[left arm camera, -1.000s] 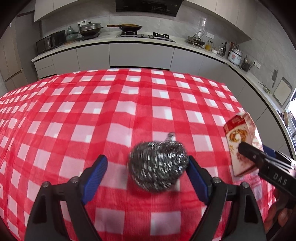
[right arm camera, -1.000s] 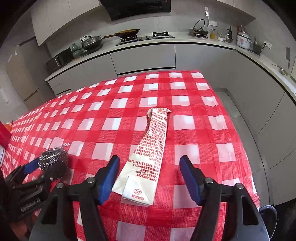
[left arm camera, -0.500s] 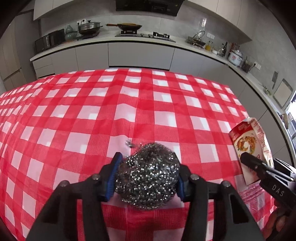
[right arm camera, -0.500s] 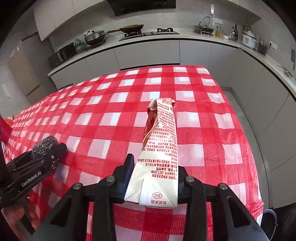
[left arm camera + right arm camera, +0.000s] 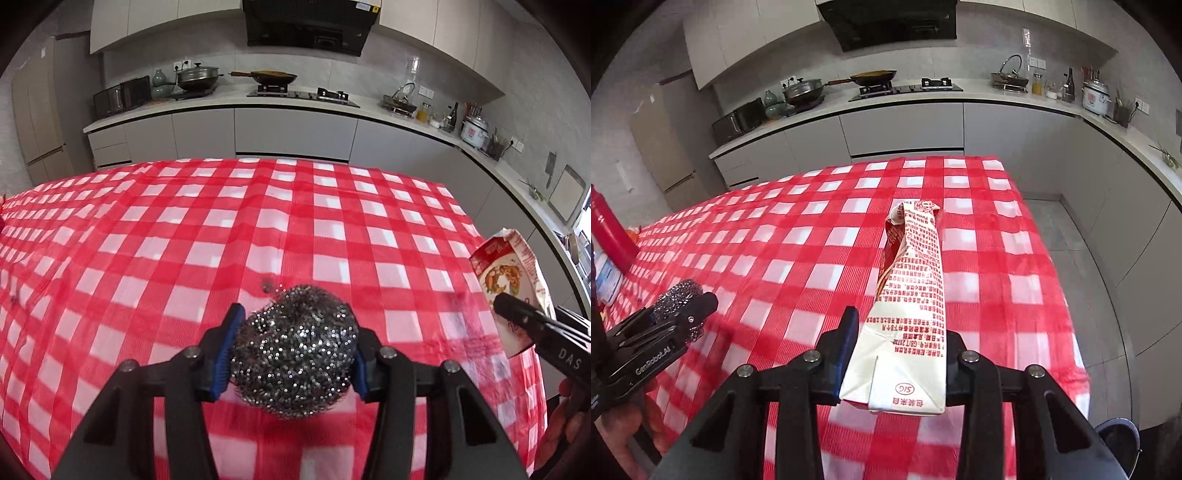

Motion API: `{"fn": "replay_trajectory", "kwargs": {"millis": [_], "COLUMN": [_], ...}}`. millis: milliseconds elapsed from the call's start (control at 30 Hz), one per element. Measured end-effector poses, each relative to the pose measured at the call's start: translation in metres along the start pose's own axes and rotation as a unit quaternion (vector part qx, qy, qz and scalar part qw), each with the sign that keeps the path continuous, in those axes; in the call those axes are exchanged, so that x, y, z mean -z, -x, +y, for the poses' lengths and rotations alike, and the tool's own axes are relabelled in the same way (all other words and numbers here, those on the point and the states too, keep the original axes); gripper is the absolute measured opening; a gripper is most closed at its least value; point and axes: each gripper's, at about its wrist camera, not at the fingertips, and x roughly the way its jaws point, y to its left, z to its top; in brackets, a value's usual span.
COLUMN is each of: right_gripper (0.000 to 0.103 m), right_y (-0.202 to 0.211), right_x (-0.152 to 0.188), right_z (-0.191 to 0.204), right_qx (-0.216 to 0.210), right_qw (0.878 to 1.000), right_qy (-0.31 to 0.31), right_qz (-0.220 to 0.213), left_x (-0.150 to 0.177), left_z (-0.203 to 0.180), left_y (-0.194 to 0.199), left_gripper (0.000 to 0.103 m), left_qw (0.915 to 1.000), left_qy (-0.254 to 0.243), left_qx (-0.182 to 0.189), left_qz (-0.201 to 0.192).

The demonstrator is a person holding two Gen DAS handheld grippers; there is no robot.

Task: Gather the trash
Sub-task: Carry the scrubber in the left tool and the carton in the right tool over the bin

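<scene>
Gripping a round ball of silver steel-wool scourer (image 5: 295,350), the left gripper (image 5: 293,350) has its blue-padded black fingers (image 5: 227,350) clenched against both sides of the ball, which sits clear above the red-and-white checked tablecloth (image 5: 258,229). This gripper points forward and steeply down toward the cloth. Beside it, the right gripper (image 5: 897,354) is angled down likewise, its fingers pressed on the base end of a flattened white carton with red print (image 5: 912,302); the carton stands out forward from the jaws, its crumpled top end tilted upward, off the cloth. In each wrist view the other gripper shows at the frame edge with its load. Beyond the table's far edge runs a pale kitchen counter (image 5: 295,107) carrying a wok (image 5: 273,76) and a lidded pot (image 5: 197,75).
</scene>
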Motion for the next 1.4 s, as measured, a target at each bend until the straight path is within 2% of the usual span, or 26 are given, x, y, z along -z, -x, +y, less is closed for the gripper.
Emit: {"fn": "replay_trajectory", "kwargs": {"millis": [267,467,600,900,1133,1233,1400], "right_gripper": [0.038,0.038,0.038,0.038,0.038,0.038,0.038], "right_y": [0.055,0.104,0.132,0.188,0.2,0.19,0.165], "right_x": [0.037,0.072,0.094,0.139,0.18,0.203,0.237], "right_z": [-0.018,-0.049,-0.075,-0.155,-0.245,-0.293,-0.345], "right_qx": [-0.028,-0.048,-0.046,-0.02,0.033,0.052,0.056], "right_qw": [0.999,0.998,0.998,0.999,0.999,0.998,0.996], "right_qy": [0.02,0.03,0.036,0.027,0.001,-0.012,-0.022], "right_qz": [-0.005,-0.008,-0.008,-0.011,0.009,0.035,0.066], "left_x": [0.029,0.058,0.079,0.111,0.138,0.149,0.168], "left_z": [-0.037,-0.069,-0.101,-0.177,-0.246,-0.274,-0.323], "left_y": [0.043,0.084,0.106,0.124,0.117,0.112,0.095], "left_gripper": [0.052,0.052,0.052,0.052,0.052,0.052,0.052], "left_qw": [0.9997,0.999,0.9988,0.9994,0.9986,0.9976,0.9953], "left_qy": [0.003,0.017,0.017,-0.004,-0.034,-0.045,-0.054], "left_qx": [-0.019,-0.032,-0.032,-0.006,0.034,0.05,0.08], "left_qz": [-0.013,-0.026,-0.031,-0.034,-0.022,-0.017,-0.007]}}
